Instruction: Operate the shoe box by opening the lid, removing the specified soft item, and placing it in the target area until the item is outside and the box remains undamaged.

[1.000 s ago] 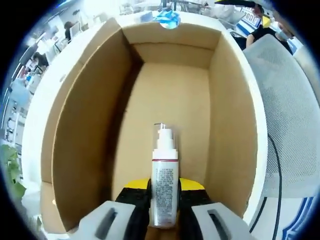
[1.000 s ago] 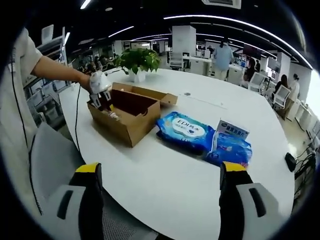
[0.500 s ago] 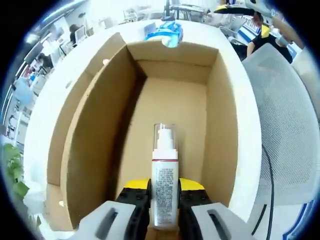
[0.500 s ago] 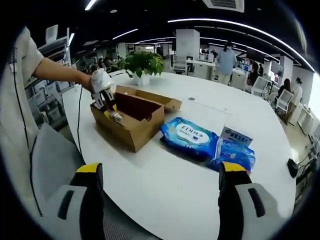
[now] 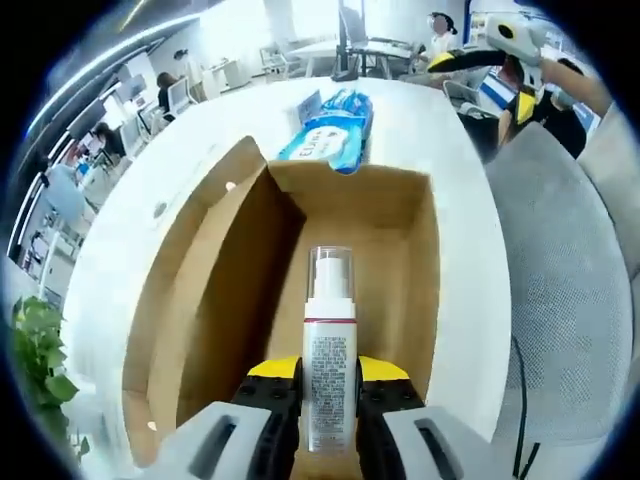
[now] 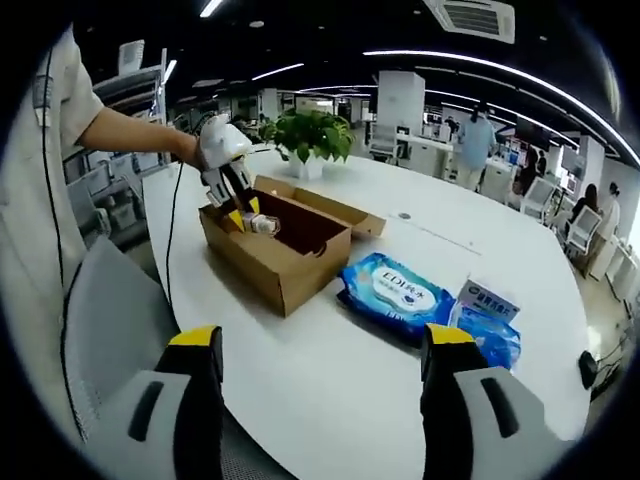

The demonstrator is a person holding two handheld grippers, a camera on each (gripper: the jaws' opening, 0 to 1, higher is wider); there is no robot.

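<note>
Right gripper view — blue wipes pack (image 6: pixel 392 295) reads "EDI".

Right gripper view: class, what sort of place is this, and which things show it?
Probably an open-plan office: a large white table, mesh office chairs, a potted plant, and people standing among desks behind.

The shoe box (image 5: pixel 420 260) — brown cardboard, open-topped — is seen on the white table (image 6: pixel 330 350), its lid flap folded out flat on the far side in the right gripper view. A white pump bottle (image 5: pixel 328 360) with a clear cap and a red band is held upright above the box's interior, clamped between the left gripper's (image 5: pixel 328 420) yellow-tipped jaws — clear of the box floor.
</note>
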